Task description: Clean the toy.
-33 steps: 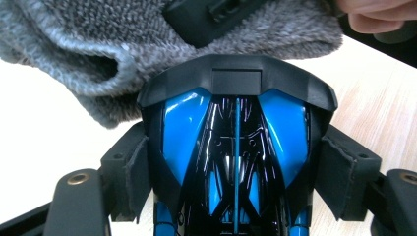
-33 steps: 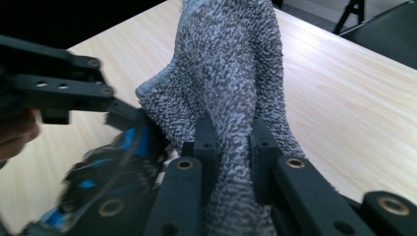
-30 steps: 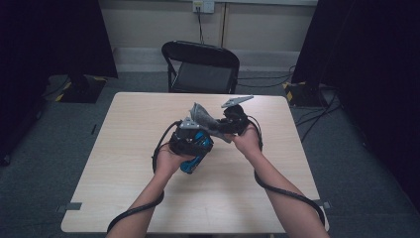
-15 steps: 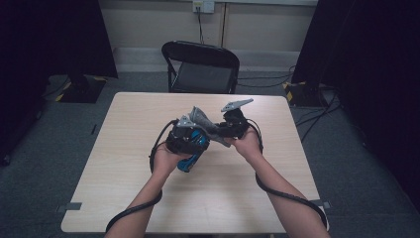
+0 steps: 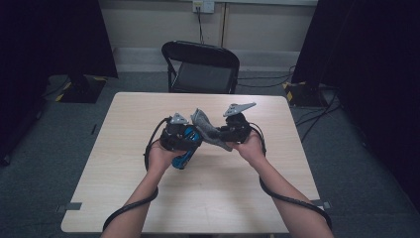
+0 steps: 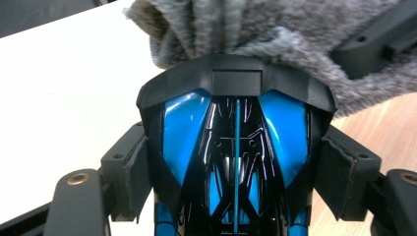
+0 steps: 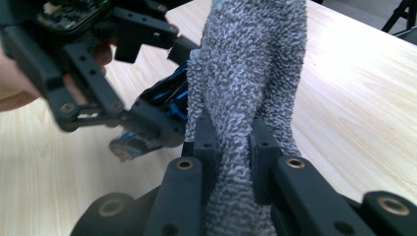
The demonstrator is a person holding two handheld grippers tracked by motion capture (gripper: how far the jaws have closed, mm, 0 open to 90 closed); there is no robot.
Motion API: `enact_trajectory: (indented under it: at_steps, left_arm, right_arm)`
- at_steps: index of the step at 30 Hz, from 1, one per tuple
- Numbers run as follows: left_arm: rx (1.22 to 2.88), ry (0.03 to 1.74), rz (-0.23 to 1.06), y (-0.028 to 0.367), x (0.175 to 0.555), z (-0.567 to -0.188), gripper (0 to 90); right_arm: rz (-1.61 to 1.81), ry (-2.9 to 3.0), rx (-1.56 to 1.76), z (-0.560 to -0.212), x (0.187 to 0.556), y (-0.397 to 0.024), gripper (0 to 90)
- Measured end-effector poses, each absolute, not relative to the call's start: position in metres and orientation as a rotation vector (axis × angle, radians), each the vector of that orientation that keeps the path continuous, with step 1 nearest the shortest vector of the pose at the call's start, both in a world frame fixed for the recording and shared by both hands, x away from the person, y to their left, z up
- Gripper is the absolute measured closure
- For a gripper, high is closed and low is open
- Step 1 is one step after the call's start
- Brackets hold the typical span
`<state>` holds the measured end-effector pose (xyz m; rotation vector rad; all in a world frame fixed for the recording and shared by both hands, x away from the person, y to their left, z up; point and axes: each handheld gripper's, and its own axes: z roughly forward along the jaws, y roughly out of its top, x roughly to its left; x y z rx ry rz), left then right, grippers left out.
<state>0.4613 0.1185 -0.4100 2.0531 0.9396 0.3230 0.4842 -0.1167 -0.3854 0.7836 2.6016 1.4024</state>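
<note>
The left tongs clamp a glossy blue-and-black toy car by its sides, while the right tongs are pinched tight on a grey fuzzy cloth. Both are held above the middle of the table, cloth draped against the car's end. Wiping looks underway; most of the body seems left to cover.

left gripper: black body, grey three-cornered plate, black cable
right gripper: black linkage jaws, brass-coloured pivot screws, black pads
forearms: bare, no sleeves
</note>
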Motion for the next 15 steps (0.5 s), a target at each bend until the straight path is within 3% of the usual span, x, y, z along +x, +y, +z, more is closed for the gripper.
enact_trajectory:
  at_steps: [15]
  left_arm:
    - [2.026,0.985,0.346,0.1282,0.4671,-0.4092,25.5]
  right_arm:
    - [1.408,2.636,0.737,-0.3925,0.4735,-0.1230,79.0]
